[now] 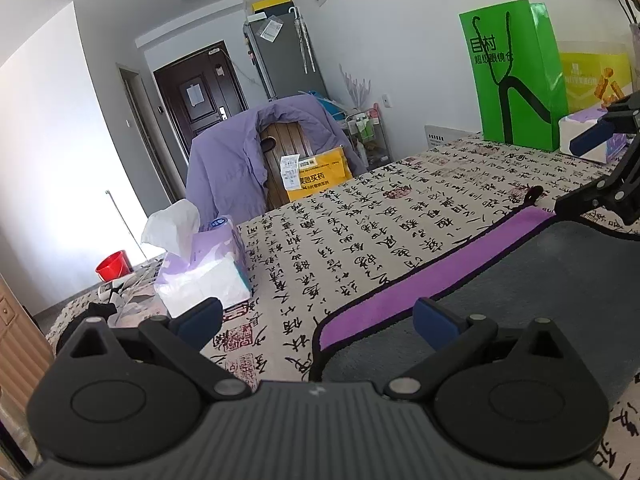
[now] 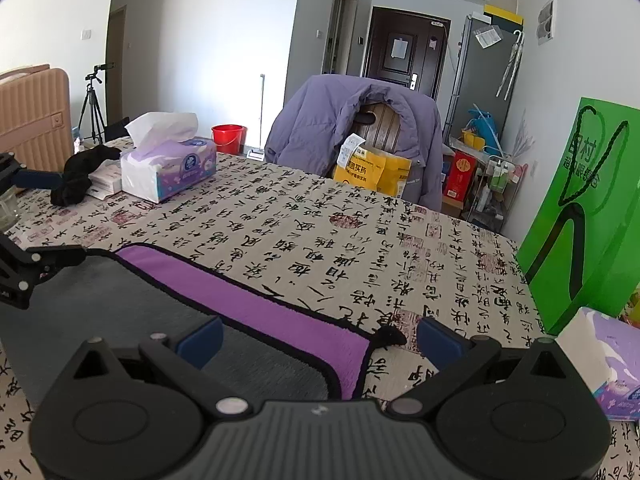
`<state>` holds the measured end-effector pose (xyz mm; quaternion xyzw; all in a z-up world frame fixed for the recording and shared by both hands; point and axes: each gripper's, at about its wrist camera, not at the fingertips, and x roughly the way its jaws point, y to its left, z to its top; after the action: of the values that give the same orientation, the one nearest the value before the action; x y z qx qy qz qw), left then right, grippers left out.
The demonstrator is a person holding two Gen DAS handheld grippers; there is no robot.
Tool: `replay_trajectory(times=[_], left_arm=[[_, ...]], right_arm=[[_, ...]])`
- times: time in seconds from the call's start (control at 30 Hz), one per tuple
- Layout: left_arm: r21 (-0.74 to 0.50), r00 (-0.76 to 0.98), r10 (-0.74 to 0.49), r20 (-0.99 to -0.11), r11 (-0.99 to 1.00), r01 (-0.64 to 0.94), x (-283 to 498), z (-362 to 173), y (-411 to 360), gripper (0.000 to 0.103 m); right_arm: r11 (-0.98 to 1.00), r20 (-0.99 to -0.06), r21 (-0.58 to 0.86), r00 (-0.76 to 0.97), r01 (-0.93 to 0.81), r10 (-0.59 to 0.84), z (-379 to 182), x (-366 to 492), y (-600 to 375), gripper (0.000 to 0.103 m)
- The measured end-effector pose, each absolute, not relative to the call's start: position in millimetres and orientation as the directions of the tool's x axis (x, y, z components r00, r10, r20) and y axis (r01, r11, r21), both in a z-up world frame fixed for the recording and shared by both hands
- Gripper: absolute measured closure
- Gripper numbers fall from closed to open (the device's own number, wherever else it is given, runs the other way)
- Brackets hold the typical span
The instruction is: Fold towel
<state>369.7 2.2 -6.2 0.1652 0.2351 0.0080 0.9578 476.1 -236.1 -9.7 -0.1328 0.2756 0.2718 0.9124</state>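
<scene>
Left wrist view shows the left gripper (image 1: 318, 316) with its jaws spread wide and holding nothing, poised over the near left corner of the towel (image 1: 500, 280); right wrist view shows the right gripper (image 2: 318, 336) likewise wide and empty over the opposite corner, where a small black hanging loop (image 2: 390, 336) sticks out. The likeliest slip, I judge, is pinching only the upper grey layer, or catching the calligraphy tablecloth (image 2: 320, 240) along with it, since the towel lies flat against the cloth with little edge to get under; uneven grips on the two sides would also skew the next fold. The towel lies on the table near the person, already doubled over, it seems: a grey plush face on top, a purple band (image 1: 420, 276) of the under layer showing beyond it, black binding around the edges, no obvious wrinkles
</scene>
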Motion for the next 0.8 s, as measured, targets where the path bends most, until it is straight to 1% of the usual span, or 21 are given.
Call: replay_trajectory(times=[0.8], left_arm=[[0.277, 0.907, 0.099, -0.409, 0.961, 0.02, 328, 22, 2, 0.0]], right_arm=[[0.821, -0.547, -0.077, 0.712, -0.566, 0.439, 16, 433, -247, 0.0]])
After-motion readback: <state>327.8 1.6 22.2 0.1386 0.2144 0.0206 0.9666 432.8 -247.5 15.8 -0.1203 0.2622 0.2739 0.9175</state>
